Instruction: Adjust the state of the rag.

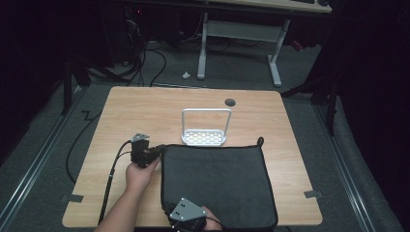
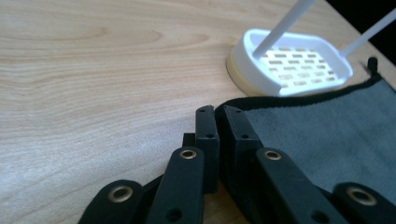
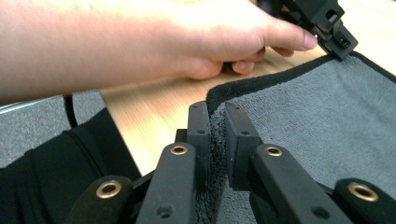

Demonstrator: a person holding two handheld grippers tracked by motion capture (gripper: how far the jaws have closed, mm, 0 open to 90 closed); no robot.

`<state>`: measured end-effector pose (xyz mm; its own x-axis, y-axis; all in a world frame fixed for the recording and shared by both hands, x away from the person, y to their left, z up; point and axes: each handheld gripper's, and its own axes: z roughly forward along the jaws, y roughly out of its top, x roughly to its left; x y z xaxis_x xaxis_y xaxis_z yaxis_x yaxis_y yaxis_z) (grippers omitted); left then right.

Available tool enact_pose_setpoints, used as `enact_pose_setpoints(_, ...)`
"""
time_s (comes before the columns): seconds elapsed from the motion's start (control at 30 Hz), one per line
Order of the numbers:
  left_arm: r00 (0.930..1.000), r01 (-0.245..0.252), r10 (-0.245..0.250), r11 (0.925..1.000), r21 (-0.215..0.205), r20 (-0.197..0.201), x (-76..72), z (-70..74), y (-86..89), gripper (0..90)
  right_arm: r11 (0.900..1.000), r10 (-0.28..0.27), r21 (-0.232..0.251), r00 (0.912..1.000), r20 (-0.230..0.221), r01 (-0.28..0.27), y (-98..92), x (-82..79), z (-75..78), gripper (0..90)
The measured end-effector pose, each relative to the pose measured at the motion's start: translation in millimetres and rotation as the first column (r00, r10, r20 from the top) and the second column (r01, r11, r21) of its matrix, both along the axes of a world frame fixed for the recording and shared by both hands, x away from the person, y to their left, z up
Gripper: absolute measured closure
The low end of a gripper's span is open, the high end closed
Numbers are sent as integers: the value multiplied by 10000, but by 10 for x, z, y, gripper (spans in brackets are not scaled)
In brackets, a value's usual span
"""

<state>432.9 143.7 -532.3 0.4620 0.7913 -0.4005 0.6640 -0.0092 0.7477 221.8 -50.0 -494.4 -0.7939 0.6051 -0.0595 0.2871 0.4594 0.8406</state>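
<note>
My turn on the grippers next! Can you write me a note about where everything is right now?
Left gripper: fingers shut on the far left corner of the grey towel.
Right gripper: fingers shut on the towel's near left edge.
The towel lies flat on the wooden table, just in front of the white rack.
Done: both left corners are gripped.
Left: probably lifting that side and folding it over; no fold made yet.

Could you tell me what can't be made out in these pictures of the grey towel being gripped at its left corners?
- Right tool: in the high view the bottom edge cuts it off and its grey plate covers the jaws.
- Grey towel: its near edge is cropped in the high view.
- White rack: the top edge of the left tool view cuts off its handle.
- Left tool: its grip is too small to judge from above.
</note>
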Motion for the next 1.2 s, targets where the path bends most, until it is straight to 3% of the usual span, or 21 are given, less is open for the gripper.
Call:
enact_pose_setpoints(0.23,9968,-465,494,9979,-461,630,-46,152,53,854,9996,204,207,9993,317,-211,115,14,131,827)
enact_pose_setpoints(0.5,9901,-811,876,9948,-619,1100,-117,310,265,859,9969,552,523,9966,609,-584,319,21,281,828)
enact_pose_setpoints(0.7,9805,-1302,1414,9876,-877,1366,-178,454,540,862,9931,850,738,9929,837,-912,485,28,381,828)
enact_pose_setpoints(1.0,9615,-2121,2230,9738,-820,1605,-319,655,1075,863,9831,1347,1108,9857,1011,-1457,803,51,514,828)
enact_pose_setpoints(1.1,9608,-2106,2211,9745,-780,1672,-344,702,1096,863,9811,1430,1160,9843,1033,-1547,847,25,527,827)
enact_pose_setpoints(1.2,9654,-1840,1942,9802,-728,1740,-337,716,973,863,9832,1368,1073,9851,1045,-1479,781,-7,507,827)
